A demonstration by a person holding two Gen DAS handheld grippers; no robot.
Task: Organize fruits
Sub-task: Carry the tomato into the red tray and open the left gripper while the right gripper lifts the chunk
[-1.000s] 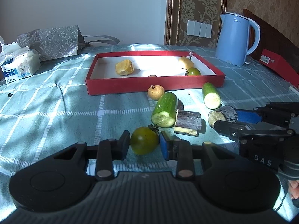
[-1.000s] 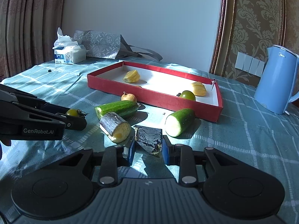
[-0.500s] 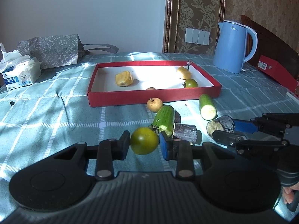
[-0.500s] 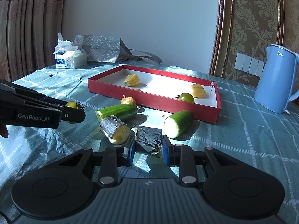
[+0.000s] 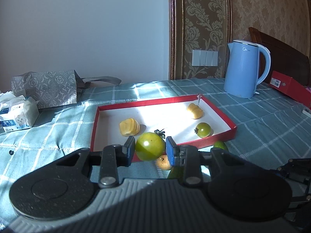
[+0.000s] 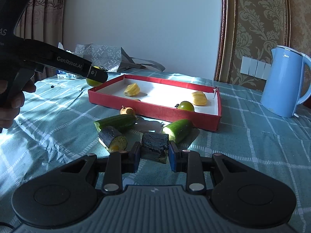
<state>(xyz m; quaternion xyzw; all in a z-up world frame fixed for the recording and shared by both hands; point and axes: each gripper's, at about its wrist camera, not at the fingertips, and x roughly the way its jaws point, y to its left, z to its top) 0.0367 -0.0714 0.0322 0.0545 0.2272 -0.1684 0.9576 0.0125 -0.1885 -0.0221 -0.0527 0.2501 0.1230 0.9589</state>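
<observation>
"GenRobot.AI" in white on the side of the left hand-held gripper (image 6: pixel 97 75). "AS" partly cut off on its black handle (image 6: pixel 7 9) at frame edge. Blue kettle (image 5: pixel 244 69): small "Midea" logo near the top. Tissue pack (image 5: pixel 17 119): Chinese characters and a cat picture, characters too small to read. Red box (image 5: pixel 287 86): white label, unreadable.

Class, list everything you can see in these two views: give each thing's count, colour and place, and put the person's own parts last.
tray: 1, red, white inside, mid-table
green tomatoes: 2, one in tray, one held
yellow fruit pieces: 2, in tray
small brown fruit: 1, before tray
cucumber pieces: 2, green, before tray
dark cut pieces: 2, one loose, one held
kettle: 1, blue, right
tissue pack: 1, white, left
bag: 1, grey, left
left gripper: holds tomato
right gripper: holds dark piece
</observation>
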